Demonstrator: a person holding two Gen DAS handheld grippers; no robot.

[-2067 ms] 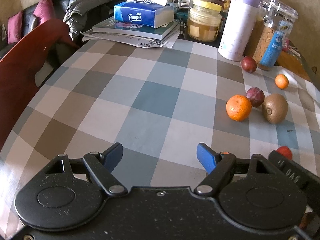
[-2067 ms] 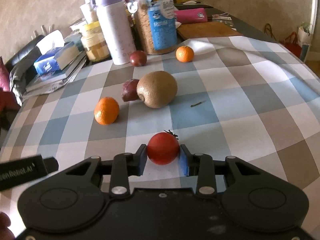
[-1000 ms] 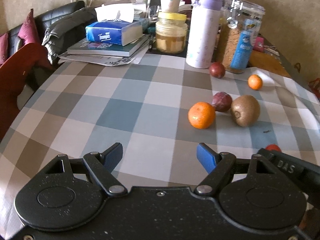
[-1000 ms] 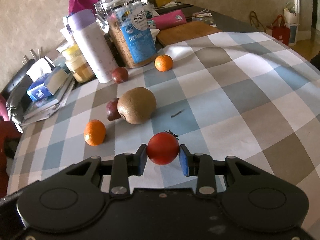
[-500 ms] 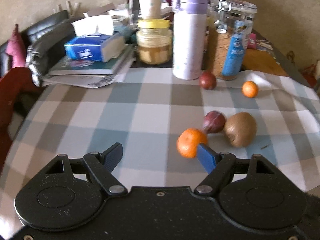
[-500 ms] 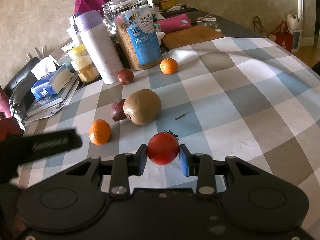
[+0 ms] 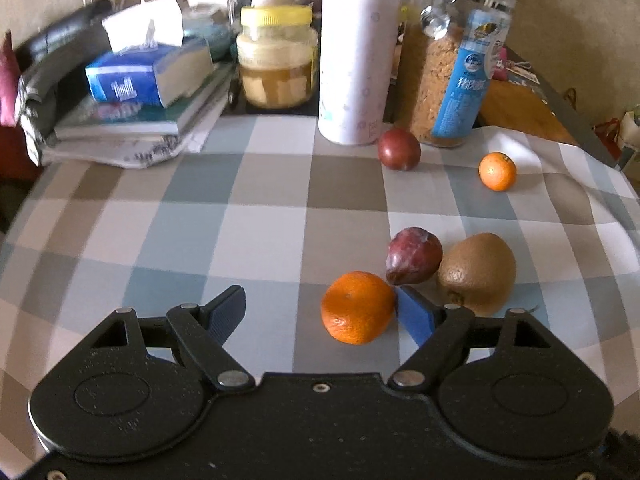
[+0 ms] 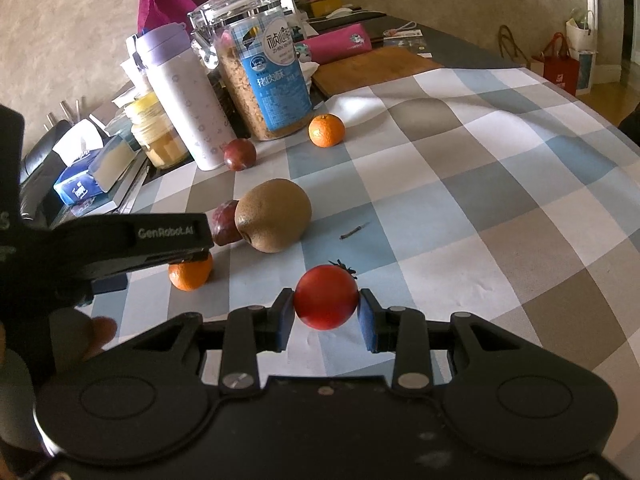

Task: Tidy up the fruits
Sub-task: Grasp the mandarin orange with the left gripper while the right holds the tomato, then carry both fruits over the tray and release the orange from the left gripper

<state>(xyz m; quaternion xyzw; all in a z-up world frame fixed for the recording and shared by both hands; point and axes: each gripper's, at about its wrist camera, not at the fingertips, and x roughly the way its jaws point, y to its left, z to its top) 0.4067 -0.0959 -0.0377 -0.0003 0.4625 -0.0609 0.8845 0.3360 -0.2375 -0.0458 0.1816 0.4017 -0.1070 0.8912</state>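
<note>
My right gripper (image 8: pixel 326 316) is shut on a red tomato (image 8: pixel 326 302), held just above the checked tablecloth. My left gripper (image 7: pixel 322 312) is open; an orange mandarin (image 7: pixel 357 307) lies between its fingers, close against the right one. The same mandarin shows in the right wrist view (image 8: pixel 190 274), partly under the left gripper's arm. Behind it lie a dark red pointed fruit (image 7: pixel 414 256) and a brown kiwi (image 7: pixel 476 274). Farther back are a round dark red fruit (image 7: pixel 399 149) and a small mandarin (image 7: pixel 497 171).
At the table's far side stand a lilac-capped white bottle (image 7: pixel 358 52), a clear jar with a blue label (image 7: pixel 452 64), a yellow-lidded jar (image 7: pixel 276 56), and a blue tissue pack (image 7: pixel 148 74) on books. A wooden board (image 8: pixel 376 68) lies at the far right.
My left gripper has moved forward and right, so the near mandarin now lies between its open fingers. My right gripper has kept its hold on the tomato and barely moved.
</note>
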